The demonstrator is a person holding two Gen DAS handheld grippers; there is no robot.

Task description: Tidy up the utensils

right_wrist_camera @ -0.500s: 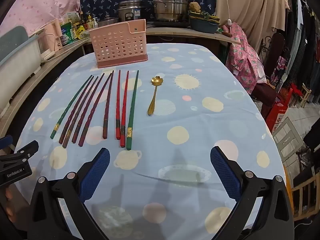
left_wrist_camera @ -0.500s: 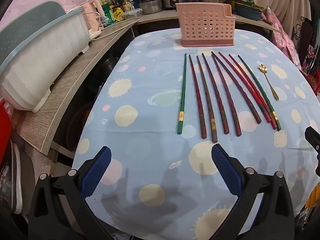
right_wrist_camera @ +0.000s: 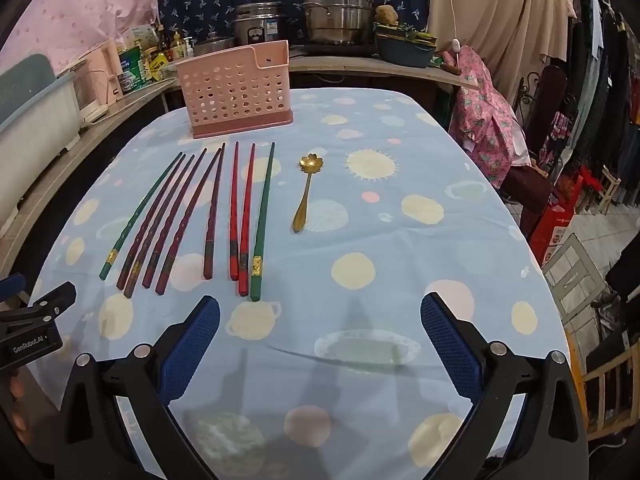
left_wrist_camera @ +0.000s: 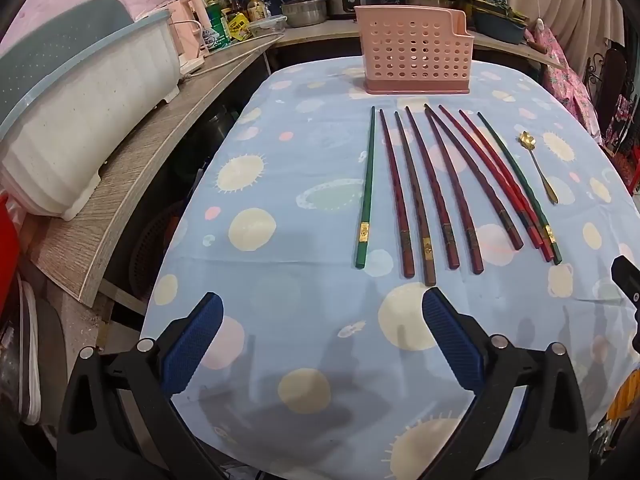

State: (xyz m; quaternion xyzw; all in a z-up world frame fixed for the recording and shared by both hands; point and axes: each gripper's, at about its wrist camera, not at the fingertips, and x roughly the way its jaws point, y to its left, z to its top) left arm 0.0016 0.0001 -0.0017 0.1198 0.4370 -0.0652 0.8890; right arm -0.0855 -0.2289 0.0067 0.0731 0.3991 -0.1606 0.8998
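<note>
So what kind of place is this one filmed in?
Most likely a home kitchen or dining corner: a clothed table with chopsticks, a steamer pot and rice cooker on the counter behind, clothes hanging right.

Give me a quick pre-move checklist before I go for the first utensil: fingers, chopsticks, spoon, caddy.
1. Left gripper fingers wide apart, nothing between them: ok.
2. Right gripper fingers wide apart, nothing between them: ok.
3. Chopsticks flat on the tablecloth in a row, thick ends toward the grippers; the two red ones and the green one on the spoon's side lie close together: ok, but hard to single out.
4. Gold spoon lying apart from the chopsticks, bowl toward the caddy: ok.
5. Pink utensil caddy upright at the far end of the table, open at the top: ok.
6. Caddy interior free: cannot tell.
</note>
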